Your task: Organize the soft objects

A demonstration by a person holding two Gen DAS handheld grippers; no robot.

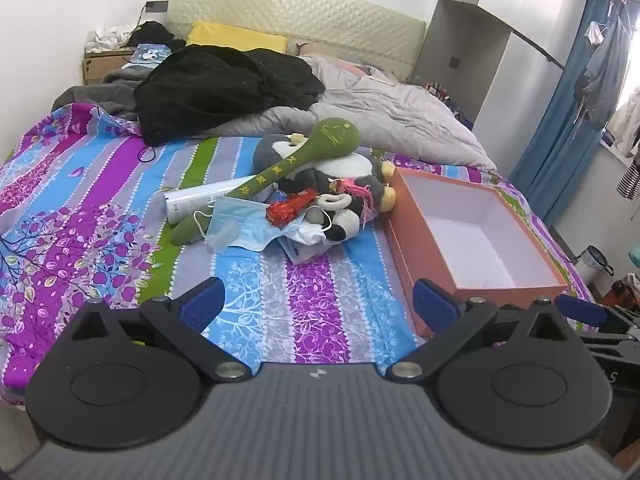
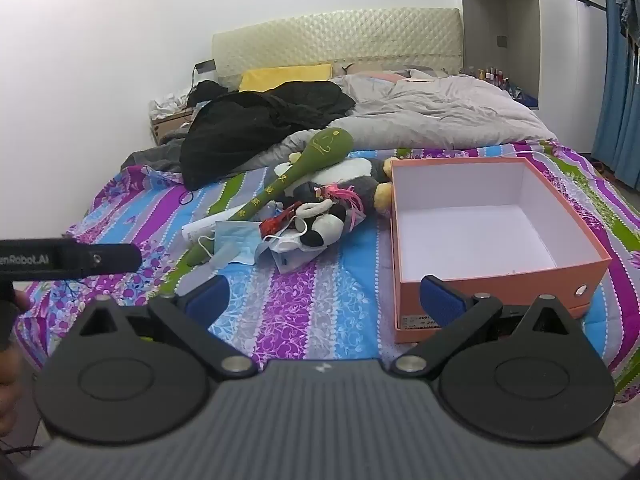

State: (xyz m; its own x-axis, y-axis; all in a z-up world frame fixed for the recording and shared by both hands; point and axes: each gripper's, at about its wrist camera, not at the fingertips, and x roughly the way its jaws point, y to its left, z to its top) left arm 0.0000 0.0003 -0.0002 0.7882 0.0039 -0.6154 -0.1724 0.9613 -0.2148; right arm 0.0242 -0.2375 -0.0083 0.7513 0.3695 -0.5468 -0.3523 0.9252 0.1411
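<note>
Nearest the viewer, the left gripper (image 1: 320, 300) and the right gripper (image 2: 326, 298) hang over the near edge of a bed (image 1: 100, 208) covered in a striped floral sheet. Both have their jaws spread wide, with nothing between them and only sheet below; they look poised to begin, not to carry.

Just past the grippers, an open orange box (image 2: 404, 280) with a white inside stands on the sheet, empty. It is probably the place meant for the soft things.

Left of the box, touching or nearly touching its side, lies the pile to sort: a green plush club (image 1: 280, 168) resting slantwise over a grey and white plush toy (image 1: 344, 176), with a blue mask (image 1: 240, 228), a red wrapper (image 1: 290, 208) and a white tube (image 1: 192, 200) at the pile's near side.

Beyond the box, a black coat (image 1: 216, 88) and a grey duvet (image 1: 392, 108) are heaped before the headboard (image 1: 296, 24).

Only the left view shows the bin (image 1: 592, 264) on the floor, right of the box. Only the right view shows the label on the box's near end, and the left gripper as a dark bar at its left edge.
</note>
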